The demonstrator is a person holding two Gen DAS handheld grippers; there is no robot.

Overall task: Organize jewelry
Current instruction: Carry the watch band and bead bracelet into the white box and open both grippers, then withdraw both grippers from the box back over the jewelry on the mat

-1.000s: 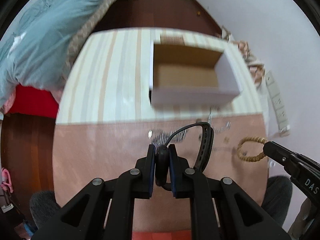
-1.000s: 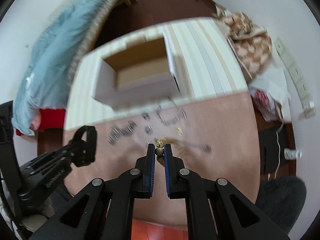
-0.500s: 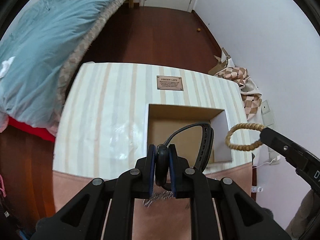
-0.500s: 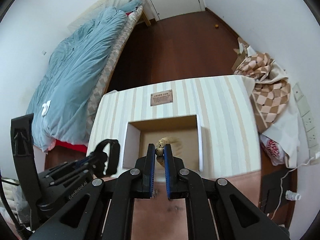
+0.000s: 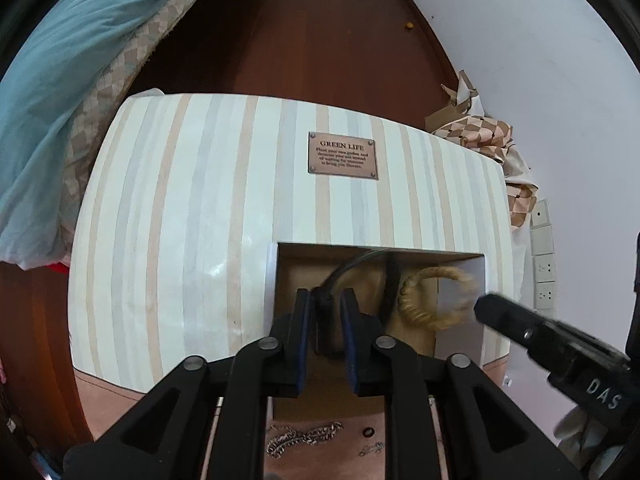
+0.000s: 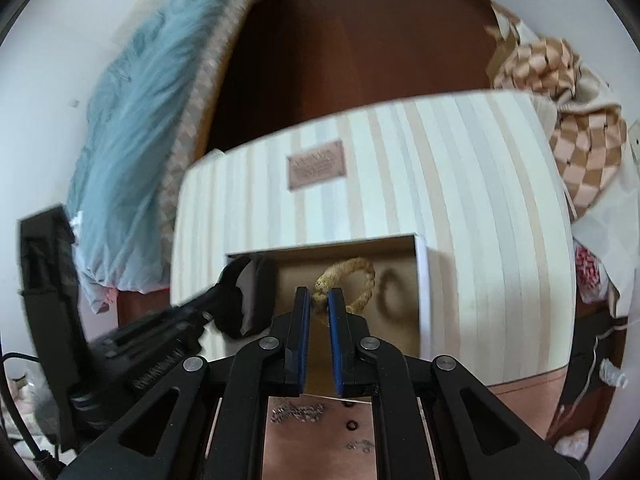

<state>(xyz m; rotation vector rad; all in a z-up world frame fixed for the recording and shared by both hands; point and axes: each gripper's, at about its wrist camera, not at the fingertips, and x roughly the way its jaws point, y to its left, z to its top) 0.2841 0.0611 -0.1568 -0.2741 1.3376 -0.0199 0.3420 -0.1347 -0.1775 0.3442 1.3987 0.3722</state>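
Jaws of the left gripper (image 5: 325, 322) have just been opening, with the black watch (image 5: 362, 270) loose between them, over the open box (image 5: 460, 258). Beside it, the right gripper (image 6: 319, 312) has been opening around the woven bracelet (image 6: 362, 276).

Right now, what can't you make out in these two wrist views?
- Plaque text: motion blur in the right view; small lines barely legible in the left.
- Box floor: hidden by both grippers' jaws, the black band and the woven ring.
- Grip contact: jaws have just been opening; whether pads still press either piece is unclear.
- Chain and small bits: cut off by gripper frames.
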